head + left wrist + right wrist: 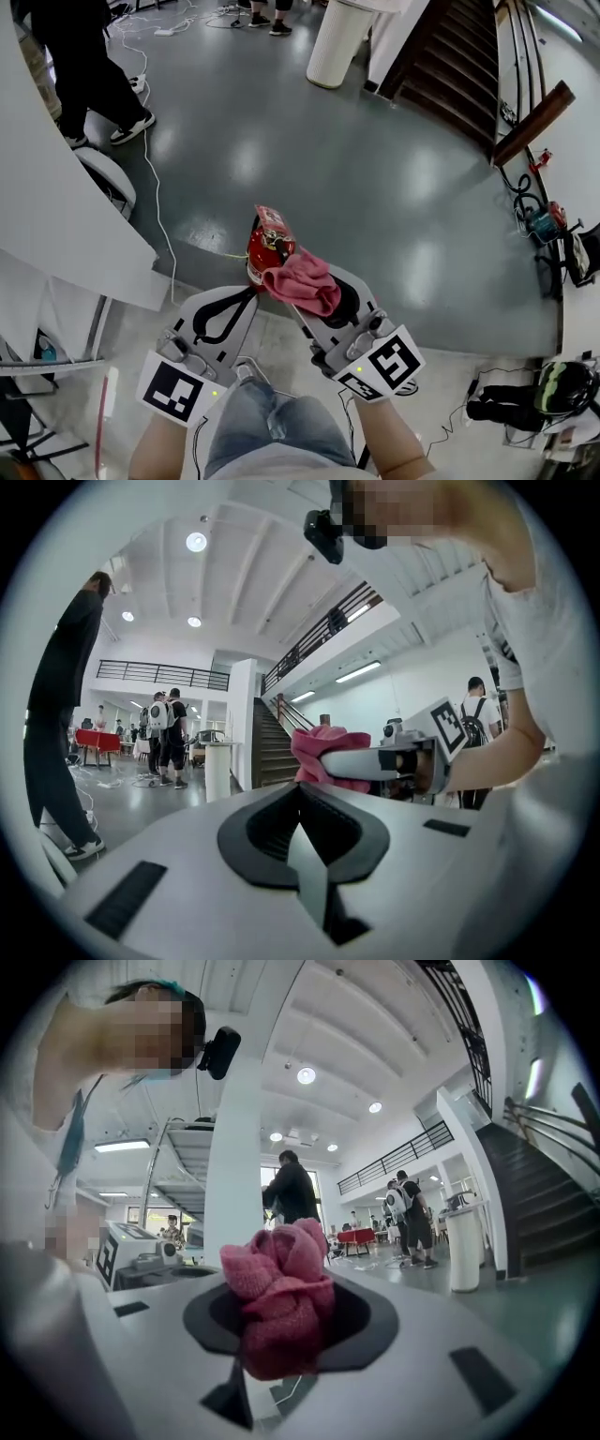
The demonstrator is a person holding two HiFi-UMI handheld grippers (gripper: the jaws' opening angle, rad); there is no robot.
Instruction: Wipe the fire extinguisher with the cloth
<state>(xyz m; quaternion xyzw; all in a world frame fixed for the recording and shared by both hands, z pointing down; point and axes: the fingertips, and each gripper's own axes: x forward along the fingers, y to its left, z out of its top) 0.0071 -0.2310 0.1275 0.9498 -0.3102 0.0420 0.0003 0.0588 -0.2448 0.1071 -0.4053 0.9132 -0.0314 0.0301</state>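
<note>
The red fire extinguisher [263, 246] stands on the grey floor just ahead of me, seen from above. A bunched pink cloth [303, 281] rests against its near right side, with my right gripper [307, 302] shut on it. In the right gripper view the cloth [279, 1309] bulges out from between the jaws of the right gripper [277, 1354]. My left gripper [249, 296] is beside the extinguisher's near left side, its jaws together with nothing between them. The left gripper view shows the left gripper [302, 829] shut, and beyond it the cloth [323, 745] held in the right gripper [375, 762].
A white cable [157, 192] runs across the floor on the left. A person in black [89, 80] stands at the far left beside a white curved wall [56, 216]. A white bin [339, 42] and a dark staircase [450, 61] lie ahead. Tools and cords [544, 220] are at right.
</note>
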